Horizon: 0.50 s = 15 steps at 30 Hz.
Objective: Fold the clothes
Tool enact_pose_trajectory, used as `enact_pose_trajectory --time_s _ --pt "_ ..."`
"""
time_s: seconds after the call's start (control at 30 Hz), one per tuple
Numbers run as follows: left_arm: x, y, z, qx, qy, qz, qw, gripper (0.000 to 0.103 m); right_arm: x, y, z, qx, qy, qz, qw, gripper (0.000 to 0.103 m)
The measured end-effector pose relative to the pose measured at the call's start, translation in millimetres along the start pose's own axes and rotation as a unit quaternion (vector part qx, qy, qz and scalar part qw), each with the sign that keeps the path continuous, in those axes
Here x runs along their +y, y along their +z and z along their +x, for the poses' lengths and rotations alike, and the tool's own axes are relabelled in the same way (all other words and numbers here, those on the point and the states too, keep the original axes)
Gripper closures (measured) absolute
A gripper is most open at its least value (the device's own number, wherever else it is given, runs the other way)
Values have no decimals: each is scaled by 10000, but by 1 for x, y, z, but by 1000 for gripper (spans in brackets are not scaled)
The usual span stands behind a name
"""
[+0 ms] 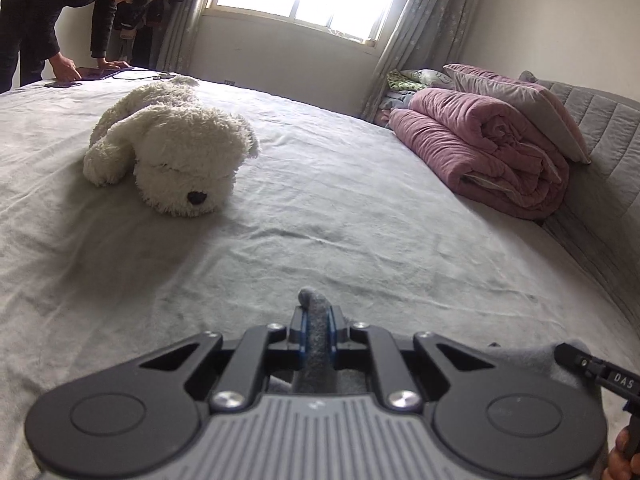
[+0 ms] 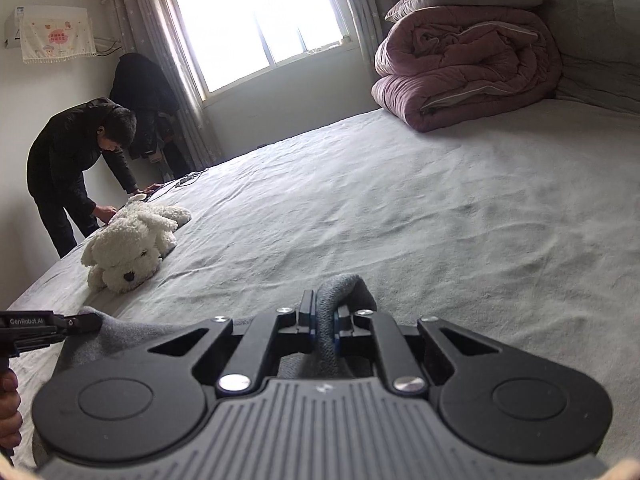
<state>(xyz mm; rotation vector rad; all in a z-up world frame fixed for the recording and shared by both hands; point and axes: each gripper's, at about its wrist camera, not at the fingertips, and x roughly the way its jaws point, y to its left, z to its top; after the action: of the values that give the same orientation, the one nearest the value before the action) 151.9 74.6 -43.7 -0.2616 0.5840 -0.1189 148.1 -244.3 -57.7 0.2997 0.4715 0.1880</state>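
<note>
- Left gripper (image 1: 316,320): jaws clenched on a fold of grey knit garment (image 1: 316,356). The cloth stands up between the blue pads and pokes out past the fingertips at 12 o'clock.
- Right gripper (image 2: 324,320): also clamped tight on the same grey garment (image 2: 344,292); a thick rolled edge bulges out above and to the right of the pads.
- The rest of the garment hangs below and between the two tools. In the right wrist view it spreads toward 9 o'clock, where the tip of the left gripper meets it; in the left wrist view grey cloth shows at 4 o'clock behind the tip of the other tool.
- A hand (image 2: 10,412) grips the left tool's handle, low at 8 o'clock in the right wrist view; fingers show at 5 o'clock in the left view.
- Bed (image 1: 340,208): pale grey sheet, wrinkled, under both grippers.
- White plush dog (image 1: 172,152) lies on the sheet at 10 o'clock from the left gripper, nose toward the camera, well apart from the garment.
- Folded pink quilt (image 1: 480,148) at 2 o'clock against the grey headboard (image 1: 600,128), a pillow (image 1: 516,100) on top of it.
- Person in dark clothes (image 2: 80,160) bends over the far edge of the bed at 10 o'clock, hands on a tablet (image 1: 96,73).
- Bright window (image 2: 256,20) with grey curtains at 12 o'clock.
</note>
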Motion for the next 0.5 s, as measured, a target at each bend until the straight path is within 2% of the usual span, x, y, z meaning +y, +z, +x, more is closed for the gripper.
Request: enact_pose_trajectory --time_s 0.13,0.27,0.33,0.4,0.47,0.5 --pt "4 -16 15 109 291 55 9995 93 -2 -7 21 259 -164 -71 9995 93" --pt "2 -29 17 -53 423 278 9987 90 -9 -12 32 446 -143 130 9988 94" --pt "0 -29 15 -107 460 322 9984 85 -10 -11 30 462 -121 194 9987 95" --pt "-1 -29 12 -155 476 347 9981 83 -8 -9 26 465 -90 163 9987 85" --pt "-1 -26 5 -210 470 277 9983 75 -5 -6 20 406 -93 120 9991 81" --pt "-1 -24 0 -245 476 236 9983 67 -5 -4 15 346 -110 148 9992 73"
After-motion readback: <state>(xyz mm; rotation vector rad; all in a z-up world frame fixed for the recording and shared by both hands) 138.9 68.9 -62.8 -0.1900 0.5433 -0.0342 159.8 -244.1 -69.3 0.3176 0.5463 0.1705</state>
